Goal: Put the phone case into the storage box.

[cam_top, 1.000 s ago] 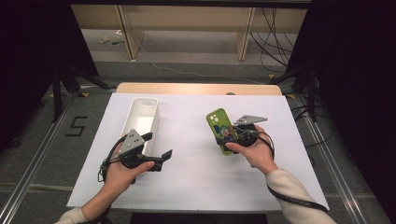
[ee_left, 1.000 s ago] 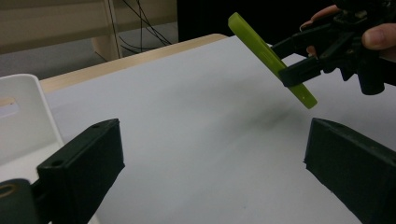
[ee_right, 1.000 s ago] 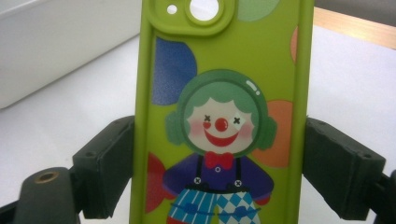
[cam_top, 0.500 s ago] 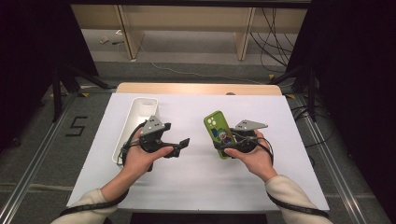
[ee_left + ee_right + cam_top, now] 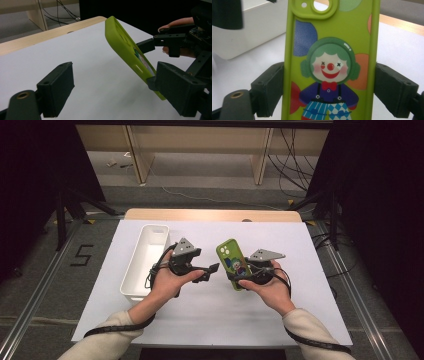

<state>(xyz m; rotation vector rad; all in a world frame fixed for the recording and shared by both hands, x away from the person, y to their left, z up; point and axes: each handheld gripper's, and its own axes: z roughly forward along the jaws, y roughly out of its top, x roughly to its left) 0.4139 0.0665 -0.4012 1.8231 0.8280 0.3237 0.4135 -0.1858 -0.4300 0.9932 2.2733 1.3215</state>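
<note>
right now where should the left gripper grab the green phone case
Probably the free upper half of the green phone case, jaws across its two long edges. The right gripper already clamps the lower half and holds it tilted up off the table, so the open left gripper can come in from its own side.

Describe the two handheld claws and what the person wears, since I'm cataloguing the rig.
Both the left claw and the right claw are black with blocky rectangular jaws, topped by a grey three-cornered plate. A black cable trails from each across the cream-coloured sleeves.
</note>
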